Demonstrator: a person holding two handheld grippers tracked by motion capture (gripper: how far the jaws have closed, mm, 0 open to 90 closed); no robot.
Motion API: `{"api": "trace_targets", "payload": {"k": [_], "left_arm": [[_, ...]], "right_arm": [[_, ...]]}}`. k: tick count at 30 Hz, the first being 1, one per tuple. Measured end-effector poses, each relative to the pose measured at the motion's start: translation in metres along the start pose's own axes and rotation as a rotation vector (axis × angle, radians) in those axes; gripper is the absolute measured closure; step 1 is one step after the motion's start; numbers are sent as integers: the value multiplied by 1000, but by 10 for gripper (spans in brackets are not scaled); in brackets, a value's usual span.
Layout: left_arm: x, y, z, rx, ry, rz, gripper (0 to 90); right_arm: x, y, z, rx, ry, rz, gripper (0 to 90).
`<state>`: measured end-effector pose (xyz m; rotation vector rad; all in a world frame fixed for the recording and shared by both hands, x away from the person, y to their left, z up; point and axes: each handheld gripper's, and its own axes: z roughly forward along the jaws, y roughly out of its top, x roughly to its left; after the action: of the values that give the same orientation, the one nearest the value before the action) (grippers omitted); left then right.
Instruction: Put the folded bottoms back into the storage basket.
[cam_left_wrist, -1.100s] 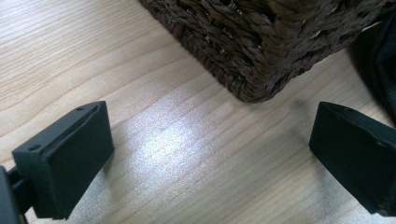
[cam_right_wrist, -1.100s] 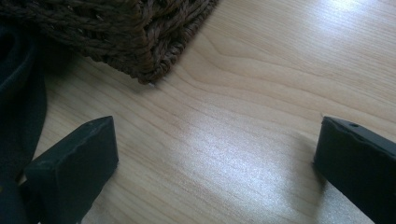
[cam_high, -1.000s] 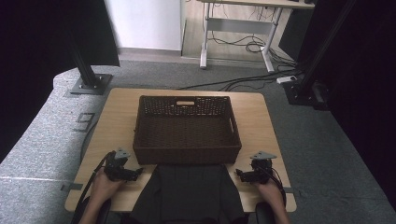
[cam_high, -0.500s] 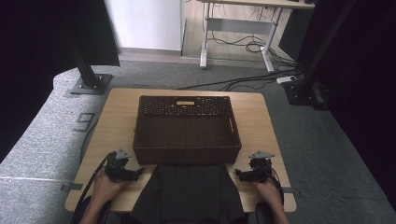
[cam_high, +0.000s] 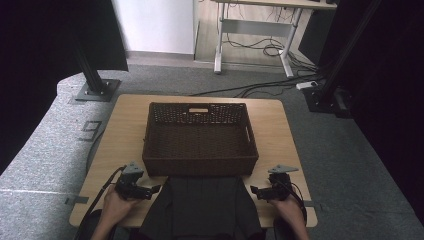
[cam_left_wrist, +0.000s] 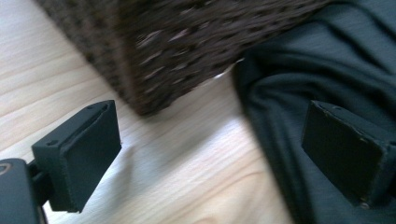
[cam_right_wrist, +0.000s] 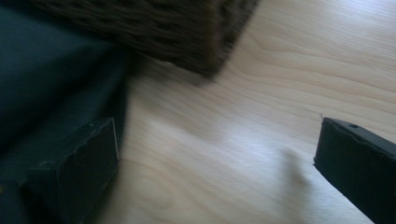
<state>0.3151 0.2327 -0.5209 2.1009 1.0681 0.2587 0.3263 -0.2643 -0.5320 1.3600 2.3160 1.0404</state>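
Grey carpet surrounds my pale wooden desk (cam_high: 125, 135), where a dark woven basket (cam_high: 200, 137) sits mid-desk, empty. A dark cloth (cam_high: 200, 205) lies against the basket's near wall and hangs over the desk's near edge. My left gripper (cam_high: 150, 191) and right gripper (cam_high: 256, 190) flank the cloth near the near corners, both with jaws spread wide, holding nothing. If I pinch only a thin fold, the cloth could slip off the near edge or snag on the weave.

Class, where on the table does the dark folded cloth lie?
In the high view the dark folded cloth lies at the table's near edge, against the brown woven basket, between both grippers.
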Motion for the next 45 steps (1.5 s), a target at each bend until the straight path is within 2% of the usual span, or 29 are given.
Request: {"api": "trace_targets", "payload": {"k": [4,9,12,14,17,19,21,24,26,31,32,34,35,39,42,45], "left_arm": [[-16,6,-3,-32,-17,46,45],[-37,12,1,-40,-70,73,44],[-48,12,8,-23,-92,84,44],[-51,11,13,-7,-104,74,41],[-55,7,21,28,-93,73,15],[-56,5,26,59,-78,75,0],[-56,3,29,77,-72,68,0],[-54,1,32,113,-68,32,0],[-52,-2,34,126,-84,-2,0],[-52,-5,31,114,-96,-17,0],[-53,-6,30,113,-110,-18,9],[-56,-6,29,118,-156,-21,64],[-57,-6,28,118,-159,-18,72],[-58,-5,27,127,-214,-32,155],[-58,-4,29,126,-252,-43,207],[-62,-2,32,134,-276,-32,242]], "right_arm": [[16,2,-4,-12,49,0,0],[40,8,-5,-12,116,-1,0],[57,12,-3,-7,145,-31,0],[66,13,-1,0,159,-58,0],[75,14,6,25,173,-53,0],[77,13,11,44,136,-55,0],[75,11,16,58,122,-34,0],[71,7,21,81,142,-13,0],[70,5,23,98,151,1,0],[70,3,26,125,193,4,5],[70,4,26,127,211,-13,36],[73,4,24,133,268,-14,120],[75,4,24,137,301,-18,136],[81,6,26,161,323,-34,141],[80,8,28,177,399,-3,221],[76,9,32,175,471,43,312]]}}
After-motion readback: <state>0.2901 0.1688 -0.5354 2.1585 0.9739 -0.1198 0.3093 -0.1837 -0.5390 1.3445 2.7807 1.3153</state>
